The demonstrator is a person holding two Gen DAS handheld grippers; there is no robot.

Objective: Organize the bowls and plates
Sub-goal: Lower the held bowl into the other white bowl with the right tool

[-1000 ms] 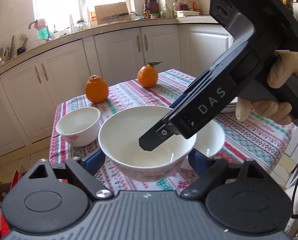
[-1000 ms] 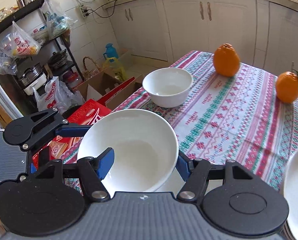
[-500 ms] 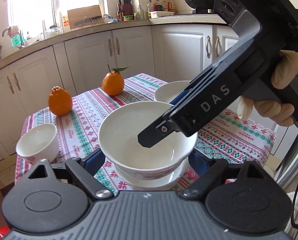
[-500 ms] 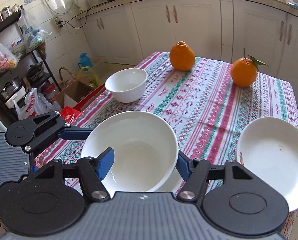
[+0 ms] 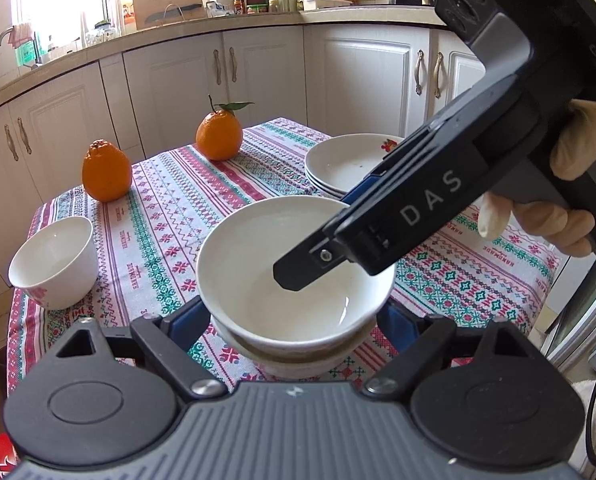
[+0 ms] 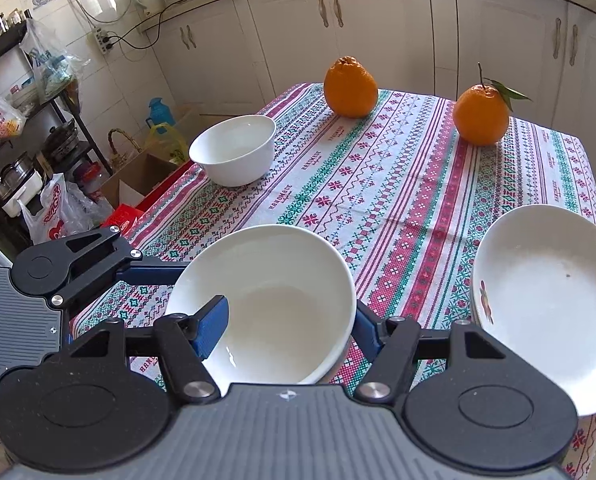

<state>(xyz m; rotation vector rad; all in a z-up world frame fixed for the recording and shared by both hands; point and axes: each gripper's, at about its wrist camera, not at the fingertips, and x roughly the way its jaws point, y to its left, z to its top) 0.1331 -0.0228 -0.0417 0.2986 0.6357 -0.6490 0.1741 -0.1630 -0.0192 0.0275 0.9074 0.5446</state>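
Observation:
A large white bowl (image 5: 294,264) sits nested in a second white bowl (image 5: 298,360) near the table's front edge; it also shows in the right wrist view (image 6: 266,300). My left gripper (image 5: 294,320) has a finger on each side of its outer wall. My right gripper (image 6: 290,328) is shut on the large bowl's rim, one blue finger (image 6: 212,326) inside and one outside. A small white bowl (image 5: 54,260) stands at the left; it also shows in the right wrist view (image 6: 234,152). A stack of white plates (image 5: 345,164) lies at the right (image 6: 545,300).
Two oranges (image 5: 106,176) (image 5: 218,134) stand at the far side of the patterned tablecloth (image 5: 170,208). White kitchen cabinets (image 5: 258,68) run behind the table. Boxes and bags (image 6: 58,208) lie on the floor to the left.
Both grippers carried the large bowl to the right and lowered it into the second bowl. The plate stack came into view and the small bowl shifted to the left.

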